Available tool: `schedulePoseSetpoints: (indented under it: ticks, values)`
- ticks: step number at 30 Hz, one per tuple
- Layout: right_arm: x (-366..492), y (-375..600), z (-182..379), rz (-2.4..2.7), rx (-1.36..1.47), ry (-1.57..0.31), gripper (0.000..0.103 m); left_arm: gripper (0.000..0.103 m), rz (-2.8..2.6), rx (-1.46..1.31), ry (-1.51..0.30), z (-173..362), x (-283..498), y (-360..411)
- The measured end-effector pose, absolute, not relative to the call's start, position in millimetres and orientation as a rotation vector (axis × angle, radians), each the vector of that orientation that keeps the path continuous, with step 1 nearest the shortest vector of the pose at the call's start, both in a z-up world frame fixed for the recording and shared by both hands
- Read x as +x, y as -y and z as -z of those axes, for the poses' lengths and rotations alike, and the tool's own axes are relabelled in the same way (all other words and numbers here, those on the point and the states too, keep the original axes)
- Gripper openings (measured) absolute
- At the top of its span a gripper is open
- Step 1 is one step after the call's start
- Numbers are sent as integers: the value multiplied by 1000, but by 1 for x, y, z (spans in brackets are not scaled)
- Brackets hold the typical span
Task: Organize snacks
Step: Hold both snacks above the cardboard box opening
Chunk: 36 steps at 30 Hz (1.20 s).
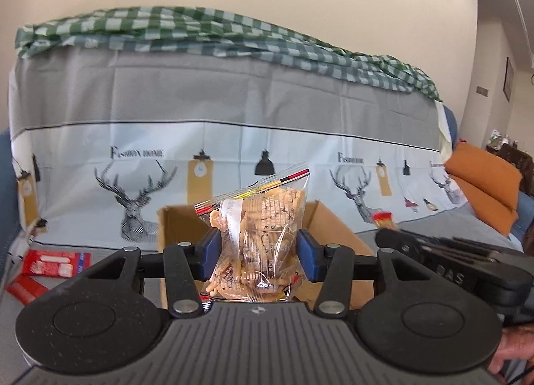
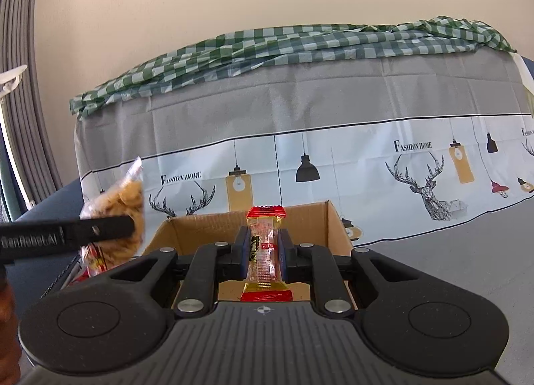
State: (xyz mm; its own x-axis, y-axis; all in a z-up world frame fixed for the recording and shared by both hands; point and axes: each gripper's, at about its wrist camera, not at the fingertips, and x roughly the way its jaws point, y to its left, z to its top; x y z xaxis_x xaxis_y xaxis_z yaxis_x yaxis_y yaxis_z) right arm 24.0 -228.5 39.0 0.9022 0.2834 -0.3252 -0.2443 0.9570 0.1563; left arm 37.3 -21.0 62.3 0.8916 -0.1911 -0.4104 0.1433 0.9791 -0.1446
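Note:
My left gripper (image 1: 259,253) is shut on a clear bag of tan biscuit sticks (image 1: 260,234), held upright in front of an open cardboard box (image 1: 337,228). In the right wrist view the same bag (image 2: 116,218) shows at the left, clamped by the left gripper's black finger (image 2: 100,229). My right gripper (image 2: 263,248) is shut on a narrow snack bar in a clear wrapper with red ends (image 2: 263,248), held upright over the cardboard box (image 2: 207,228). The right gripper's body (image 1: 450,258) reaches in from the right of the left wrist view, with the bar's red tip (image 1: 385,219) showing.
Red snack packets (image 1: 55,263) lie on the grey cloth left of the box. A sofa back draped in a deer-print cloth (image 2: 333,164) and a green checked cloth (image 1: 200,34) stands behind. Orange cushions (image 1: 484,191) lie at the right. A person's hand (image 1: 510,351) shows at the lower right.

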Motion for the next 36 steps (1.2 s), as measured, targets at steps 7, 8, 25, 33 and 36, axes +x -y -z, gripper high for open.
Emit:
schedulePoseSetpoints:
  ticks: [7,8,25,33,36]
  values:
    - [28,224,-41,-263,140,-347,18,54,198,-119,-439,-55,36,24]
    - [29,223,-41,-261,139,-347,18,54,199,-126,-437,-54,36,23]
    - [38,216,-33,-222,90,-379,18,54,196,-175,-462,-36,48,13]
    - [40,212,-31,-225,81,-386,18,54,198,-179,-468,-35,49,12]
    - [41,213,-30,-226,77,-388,18,54,200,-184,-471,-34,49,11]
